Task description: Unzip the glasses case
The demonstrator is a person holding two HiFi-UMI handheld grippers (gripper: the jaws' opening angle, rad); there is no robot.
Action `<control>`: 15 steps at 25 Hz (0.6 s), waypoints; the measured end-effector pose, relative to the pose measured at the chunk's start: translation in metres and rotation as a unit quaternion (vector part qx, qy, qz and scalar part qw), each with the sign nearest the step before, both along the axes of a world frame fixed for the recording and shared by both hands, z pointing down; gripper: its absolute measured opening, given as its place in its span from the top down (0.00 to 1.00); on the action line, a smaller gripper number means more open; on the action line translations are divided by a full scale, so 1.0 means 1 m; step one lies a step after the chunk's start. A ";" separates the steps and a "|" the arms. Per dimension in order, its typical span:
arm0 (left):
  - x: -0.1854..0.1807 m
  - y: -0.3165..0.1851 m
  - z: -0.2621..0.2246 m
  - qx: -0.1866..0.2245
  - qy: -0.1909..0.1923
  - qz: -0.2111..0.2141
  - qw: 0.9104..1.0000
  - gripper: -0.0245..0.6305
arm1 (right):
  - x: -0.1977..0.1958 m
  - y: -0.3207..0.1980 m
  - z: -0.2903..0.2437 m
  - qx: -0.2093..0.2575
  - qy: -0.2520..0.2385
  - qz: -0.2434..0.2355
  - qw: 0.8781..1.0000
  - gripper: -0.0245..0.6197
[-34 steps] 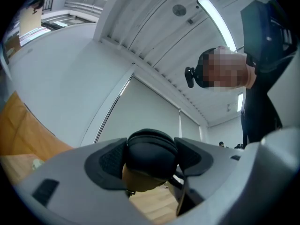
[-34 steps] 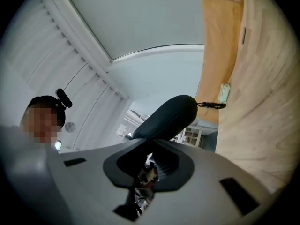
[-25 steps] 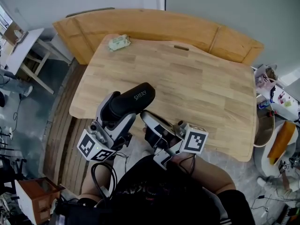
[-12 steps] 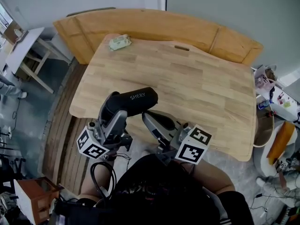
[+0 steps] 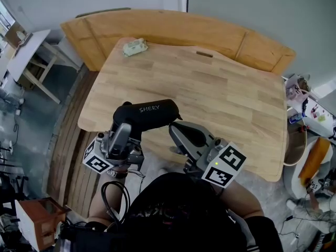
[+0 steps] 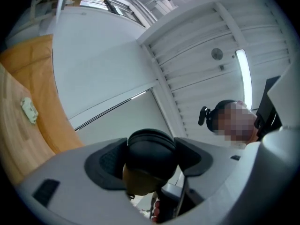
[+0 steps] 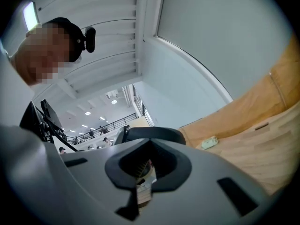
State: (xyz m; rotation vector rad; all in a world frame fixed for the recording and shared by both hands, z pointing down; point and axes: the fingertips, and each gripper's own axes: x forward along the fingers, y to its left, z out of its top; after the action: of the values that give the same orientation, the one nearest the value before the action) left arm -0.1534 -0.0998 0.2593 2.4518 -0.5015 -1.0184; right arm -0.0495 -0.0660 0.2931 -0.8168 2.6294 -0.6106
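Glasses case (image 5: pixel 149 113), black and oblong, hangs over the desk's (image 5: pixel 220 88) near edge toward its left corner. Its long axis runs along that edge, lettered side up, with one rounded end toward each gripper. Left gripper (image 5: pixel 124 126) clamps the left end, pads pressed on both sides of it. Right gripper (image 5: pixel 177 130) meets the right end with jaws clenched together; whether any part of the case is pinched between them cannot be told. A pale green object (image 5: pixel 134 47) lies at the desk's far left corner.
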 end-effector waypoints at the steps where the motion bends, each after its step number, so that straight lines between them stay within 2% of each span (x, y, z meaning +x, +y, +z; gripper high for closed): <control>1: -0.002 -0.001 0.000 -0.003 0.010 0.006 1.000 0.47 | 0.003 0.000 0.000 0.002 0.004 0.003 1.000 0.94; 7: -0.009 -0.005 0.003 -0.033 0.092 0.068 0.993 0.47 | 0.013 0.002 -0.003 0.018 0.028 0.003 0.999 0.94; 10: -0.013 -0.007 0.006 -0.053 0.144 0.108 0.982 0.47 | 0.012 0.008 -0.005 0.033 0.046 -0.007 0.998 0.94; 15: -0.019 -0.006 0.013 -0.067 0.194 0.151 0.967 0.47 | 0.009 0.017 -0.009 0.057 0.074 -0.023 0.995 0.94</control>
State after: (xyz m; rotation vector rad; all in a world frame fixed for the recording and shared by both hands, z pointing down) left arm -0.1727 -0.1056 0.2724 2.0561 -0.0608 -1.2433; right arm -0.0406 -0.0488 0.2845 -0.7987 2.7944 -0.4206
